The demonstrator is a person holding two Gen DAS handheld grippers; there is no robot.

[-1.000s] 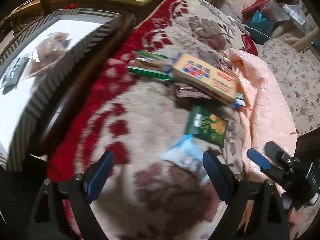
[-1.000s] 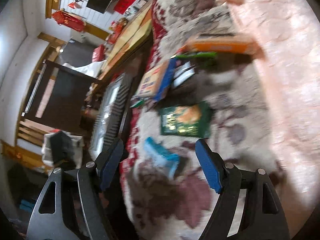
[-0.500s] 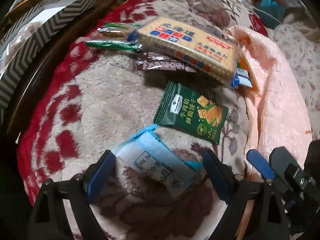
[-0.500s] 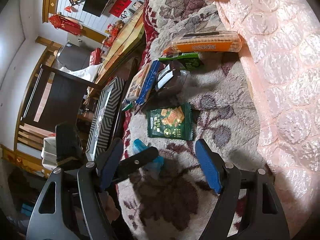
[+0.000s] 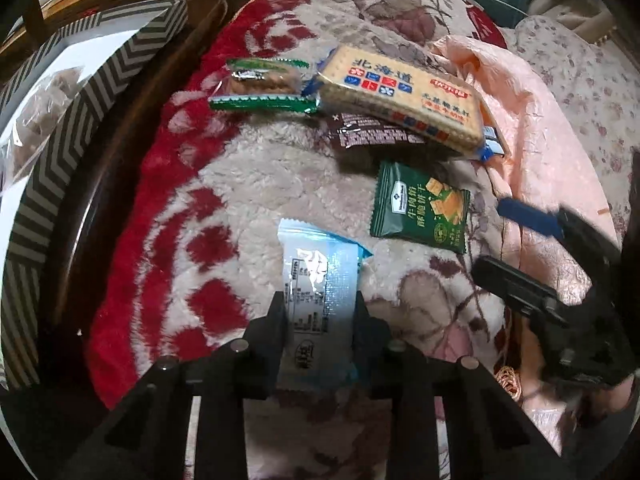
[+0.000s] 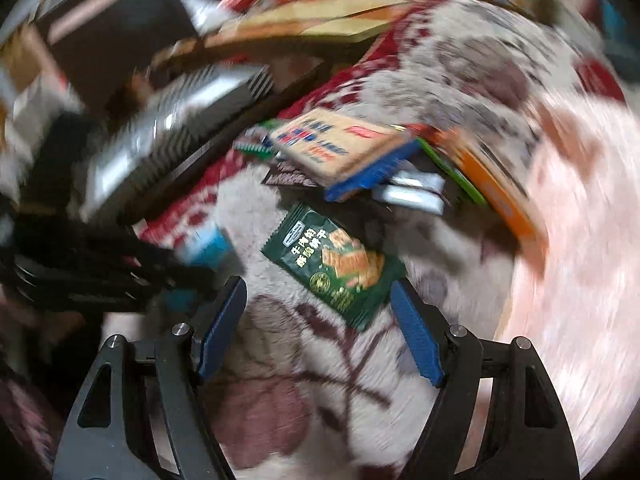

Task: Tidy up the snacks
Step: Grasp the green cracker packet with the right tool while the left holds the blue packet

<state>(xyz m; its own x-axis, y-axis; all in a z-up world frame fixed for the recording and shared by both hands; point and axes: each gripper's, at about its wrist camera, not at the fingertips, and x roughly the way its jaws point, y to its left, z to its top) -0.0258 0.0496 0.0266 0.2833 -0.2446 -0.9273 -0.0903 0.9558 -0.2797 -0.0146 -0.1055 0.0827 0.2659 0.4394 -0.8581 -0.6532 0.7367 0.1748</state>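
A light blue snack packet [image 5: 316, 280] lies on the floral blanket [image 5: 260, 184]. My left gripper [image 5: 319, 312] has it between its fingers; the jaws are closing and both fingers touch the packet's sides. A dark green cracker packet [image 5: 420, 208] lies just to its right. In the blurred right wrist view the same green packet [image 6: 336, 264] sits just ahead of my right gripper [image 6: 320, 312], which stands open with only blanket between its fingers. The right gripper [image 5: 516, 248] also shows at the right of the left wrist view.
A pile of snacks lies farther back: a yellow cracker pack [image 5: 404, 92], a green-edged biscuit packet [image 5: 264, 84], a dark brown packet [image 5: 372, 136] and an orange box [image 6: 492, 184]. A zigzag-striped box [image 5: 80, 92] stands at the left. A pink quilt [image 5: 540, 140] covers the right.
My left gripper came down over the light blue packet and its jaws narrowed onto it. The right gripper rolled and swung across, so its view is blurred and the green packet sits before it.
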